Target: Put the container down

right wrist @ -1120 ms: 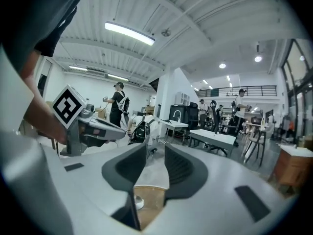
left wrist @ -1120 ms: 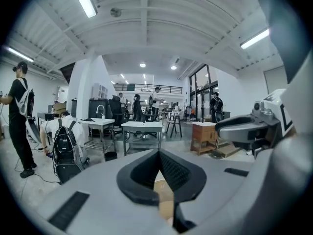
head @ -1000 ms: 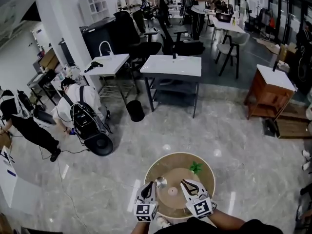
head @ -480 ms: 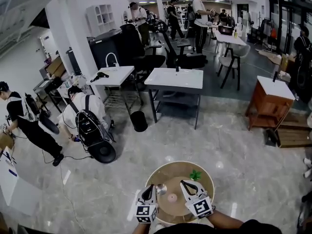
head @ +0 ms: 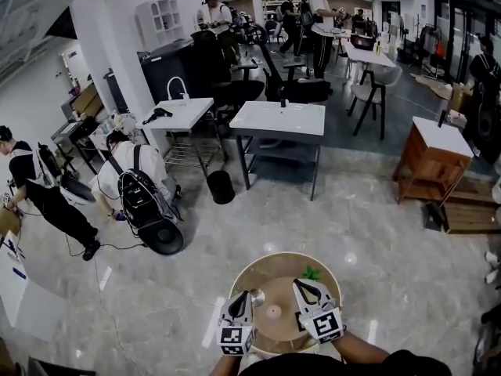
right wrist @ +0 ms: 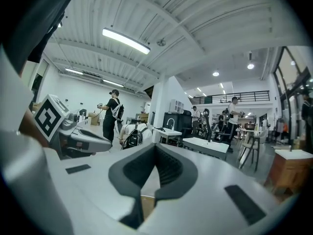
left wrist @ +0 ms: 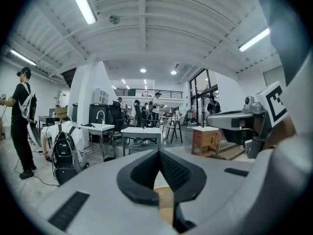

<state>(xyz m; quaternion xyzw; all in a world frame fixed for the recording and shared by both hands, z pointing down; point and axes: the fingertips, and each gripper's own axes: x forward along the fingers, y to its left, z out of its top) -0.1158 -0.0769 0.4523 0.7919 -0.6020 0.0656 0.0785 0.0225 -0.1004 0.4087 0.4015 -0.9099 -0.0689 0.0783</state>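
Observation:
A round tan container (head: pixel 288 262) sits low in the head view, close in front of the person. Inside it lie a small green plant (head: pixel 312 273), a silver piece (head: pixel 257 294) and a pale round piece (head: pixel 273 311). My left gripper (head: pixel 245 296) reaches over its left half, beside the silver piece. My right gripper (head: pixel 301 284) hovers over its right half. The pads of the left gripper (left wrist: pixel 157 153) and of the right gripper (right wrist: pixel 155 148) meet at the tips with nothing seen between them. Tan container surface (left wrist: pixel 164 199) (right wrist: pixel 145 204) shows through the gap behind the pads.
Marble floor surrounds the container. Farther off stand two white tables (head: pixel 282 117) (head: pixel 176 113), a black bin (head: pixel 221 187) and a wooden cabinet (head: pixel 435 152) at right. A person with a black backpack (head: pixel 135 185) crouches at left, and others stand farther back.
The head camera has shifted, so the room sits differently in view. The right gripper has lifted slightly over the container. The left gripper keeps its place beside the silver piece.

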